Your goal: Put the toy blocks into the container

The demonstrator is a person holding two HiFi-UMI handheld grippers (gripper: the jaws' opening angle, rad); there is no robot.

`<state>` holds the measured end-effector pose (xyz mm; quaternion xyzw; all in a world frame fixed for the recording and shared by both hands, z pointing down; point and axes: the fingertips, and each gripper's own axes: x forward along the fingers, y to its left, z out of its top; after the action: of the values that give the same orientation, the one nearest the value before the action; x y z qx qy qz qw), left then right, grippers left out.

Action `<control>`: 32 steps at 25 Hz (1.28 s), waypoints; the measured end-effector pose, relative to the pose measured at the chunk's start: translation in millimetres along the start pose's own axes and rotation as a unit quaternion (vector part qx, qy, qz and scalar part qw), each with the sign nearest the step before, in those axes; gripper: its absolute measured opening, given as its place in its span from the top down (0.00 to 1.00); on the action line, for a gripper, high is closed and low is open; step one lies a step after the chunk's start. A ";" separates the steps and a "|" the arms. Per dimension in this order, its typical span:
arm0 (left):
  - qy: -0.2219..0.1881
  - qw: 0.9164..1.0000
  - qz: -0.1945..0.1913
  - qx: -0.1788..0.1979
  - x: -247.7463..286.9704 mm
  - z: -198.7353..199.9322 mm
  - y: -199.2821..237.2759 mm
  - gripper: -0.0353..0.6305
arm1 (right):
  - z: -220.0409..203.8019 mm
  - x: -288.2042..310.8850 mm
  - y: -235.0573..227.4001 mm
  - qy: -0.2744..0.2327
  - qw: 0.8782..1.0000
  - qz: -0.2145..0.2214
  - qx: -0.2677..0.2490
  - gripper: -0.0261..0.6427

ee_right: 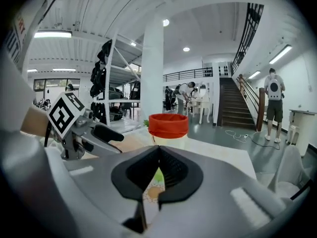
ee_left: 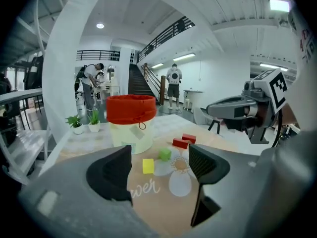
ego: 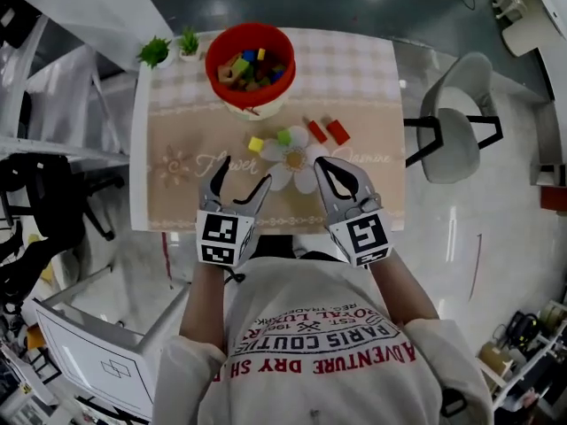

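Blocks (ego: 251,69) (mixed colours) lie heaped inside the red-rimmed container (ego: 251,28).

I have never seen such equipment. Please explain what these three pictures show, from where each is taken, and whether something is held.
No robot: a person holds a grey two-jaw tool in each hand. One picture looks down from the person's head; the other two come from cameras riding on each tool. The left gripper has its jaws apart, the right gripper has them together; both are empty. On the table with a beige flower mat lie a yellow cube, a green cube and two red blocks, near a red-rimmed container holding more blocks.
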<state>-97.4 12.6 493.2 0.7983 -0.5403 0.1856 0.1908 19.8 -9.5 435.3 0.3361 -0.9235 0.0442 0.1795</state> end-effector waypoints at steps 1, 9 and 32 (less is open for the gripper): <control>0.008 1.000 -0.006 -0.003 8.6 -4.1 3.7 0.41 | -4.0 8.0 -2.2 0.007 1.000 -0.001 0.004 0.96; 0.101 0.993 -0.052 0.019 77.2 -49.8 25.7 0.41 | -40.2 60.8 -22.0 0.059 0.998 -0.016 0.035 0.96; 0.132 0.989 -0.062 0.030 90.1 -48.5 39.9 0.71 | -39.4 79.5 -57.4 0.085 0.991 -0.053 0.092 0.96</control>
<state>-107.7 -47.9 584.2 0.8039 -0.4545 0.2931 0.2477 11.8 -93.8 498.6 0.3942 -0.8781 0.1475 0.2274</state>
